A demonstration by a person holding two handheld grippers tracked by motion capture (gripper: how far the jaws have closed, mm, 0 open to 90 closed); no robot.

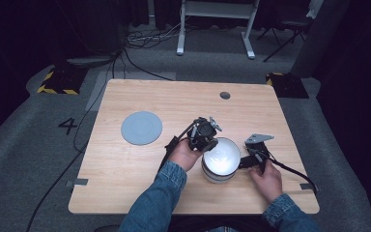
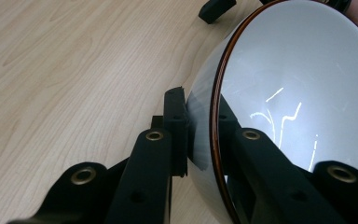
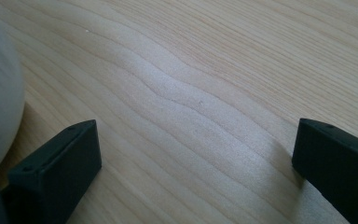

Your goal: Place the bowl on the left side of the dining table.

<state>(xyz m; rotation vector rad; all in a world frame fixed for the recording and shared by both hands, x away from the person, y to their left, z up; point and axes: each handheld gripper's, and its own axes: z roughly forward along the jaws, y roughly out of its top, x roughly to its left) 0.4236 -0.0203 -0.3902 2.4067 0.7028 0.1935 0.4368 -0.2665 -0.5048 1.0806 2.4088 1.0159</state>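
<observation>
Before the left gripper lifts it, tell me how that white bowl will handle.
The bowl looks rigid and glazed; reflections streak its inside, so it is probably slippery. The left gripper pinches only the rim, so it may tilt. It is likely breakable if dropped.

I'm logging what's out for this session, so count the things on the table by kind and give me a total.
White bowl: 1
Grey round plate: 1
Handheld grippers: 2, left gripper and right gripper
Total: 4
</observation>
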